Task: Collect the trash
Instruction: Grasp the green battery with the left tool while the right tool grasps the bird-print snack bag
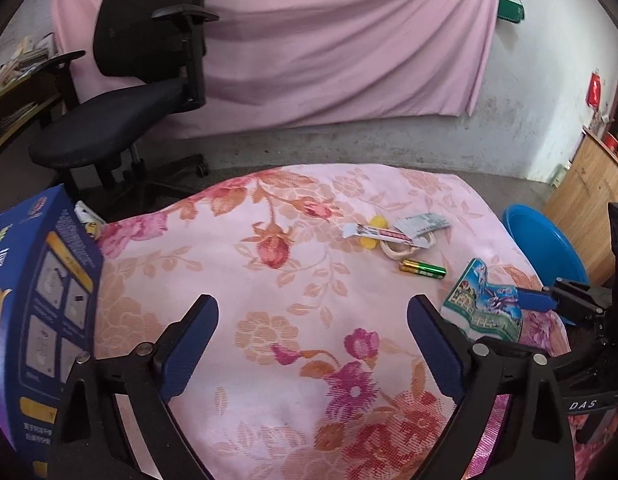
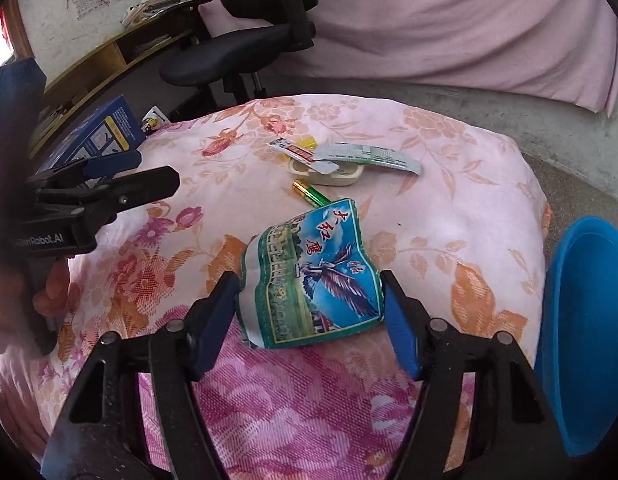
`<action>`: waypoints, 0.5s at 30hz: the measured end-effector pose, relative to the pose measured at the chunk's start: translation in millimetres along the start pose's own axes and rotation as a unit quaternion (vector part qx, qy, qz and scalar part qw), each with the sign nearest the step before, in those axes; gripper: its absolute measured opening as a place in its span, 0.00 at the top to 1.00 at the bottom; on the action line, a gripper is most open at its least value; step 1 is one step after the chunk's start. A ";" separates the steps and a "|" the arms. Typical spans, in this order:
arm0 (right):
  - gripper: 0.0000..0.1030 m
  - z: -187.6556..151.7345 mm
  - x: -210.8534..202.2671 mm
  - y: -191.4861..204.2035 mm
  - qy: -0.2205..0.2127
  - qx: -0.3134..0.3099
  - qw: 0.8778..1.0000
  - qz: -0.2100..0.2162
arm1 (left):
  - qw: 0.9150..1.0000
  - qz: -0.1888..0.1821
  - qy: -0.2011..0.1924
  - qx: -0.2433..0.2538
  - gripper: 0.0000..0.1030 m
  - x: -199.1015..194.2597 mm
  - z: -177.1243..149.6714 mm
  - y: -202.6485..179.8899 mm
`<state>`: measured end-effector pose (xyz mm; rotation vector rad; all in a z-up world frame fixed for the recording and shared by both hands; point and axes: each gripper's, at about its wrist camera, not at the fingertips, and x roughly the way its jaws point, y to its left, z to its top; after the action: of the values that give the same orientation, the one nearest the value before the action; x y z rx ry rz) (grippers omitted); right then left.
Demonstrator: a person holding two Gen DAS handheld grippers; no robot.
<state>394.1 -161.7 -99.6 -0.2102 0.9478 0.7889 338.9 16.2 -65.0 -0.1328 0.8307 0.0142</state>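
A crumpled blue-green cigarette pack [image 2: 313,280] sits at the near right of the floral tablecloth [image 2: 449,208]. My right gripper [image 2: 307,280] has one finger against each side of the pack and bows it slightly. In the left wrist view the pack [image 1: 483,304] tilts up beside the right gripper [image 1: 527,300]. Farther back lie a green battery [image 2: 311,195], a white tape holder [image 2: 329,174], a red-and-white sachet [image 2: 297,150] and a green-white sachet [image 2: 369,156]. My left gripper [image 1: 313,308] stands open over bare cloth, nothing between its fingers.
A blue plastic basin [image 2: 585,320] stands off the table's right edge. A blue printed box [image 1: 41,300] is upright at the table's left side. Behind the table a black office chair [image 1: 121,112] fronts a pink curtain. A wooden cabinet [image 1: 585,196] stands at far right.
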 end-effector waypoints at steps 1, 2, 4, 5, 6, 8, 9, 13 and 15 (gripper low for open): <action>0.08 -0.4 -1.6 -3.1 -0.002 0.005 1.000 -0.004 | 1.000 -0.005 0.005 0.007 0.15 3.2 0.5 -4.0; 0.08 -3.1 -5.9 -9.8 -0.006 0.016 1.000 -0.014 | 1.000 -0.009 0.010 0.012 0.17 6.4 1.4 -7.4; 0.08 -4.3 -10.9 -23.3 -0.011 0.033 0.999 -0.032 | 0.999 -0.021 0.024 0.025 0.19 14.2 3.4 -14.9; 0.09 -7.1 -14.0 -33.0 -0.014 0.047 0.998 -0.048 | 0.998 -0.030 0.035 0.033 0.20 19.4 4.4 -19.8; 0.09 -9.3 -15.9 -39.2 -0.015 0.055 0.997 -0.061 | 0.997 -0.038 0.046 0.042 0.21 25.0 5.4 -24.9; 0.09 -13.3 -18.4 -50.3 -0.018 0.066 0.994 -0.084 | 0.995 -0.051 0.064 0.058 0.32 34.8 7.2 -34.8; 0.09 -15.5 -19.9 -55.8 -0.021 0.071 0.993 -0.092 | 0.994 -0.056 0.072 0.064 0.32 39.8 8.6 -39.5; 0.09 -19.2 -25.9 -68.4 -0.031 0.088 0.991 -0.098 | 0.992 -0.055 0.072 0.090 0.32 53.8 18.3 -58.5; 0.09 -19.6 -27.7 -70.8 -0.034 0.090 0.991 -0.097 | 0.991 -0.055 0.075 0.096 0.32 62.9 23.6 -66.0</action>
<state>420.7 -235.5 -101.1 -0.1139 0.9136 0.5257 402.9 -48.9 -88.3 0.0025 0.9701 -0.1807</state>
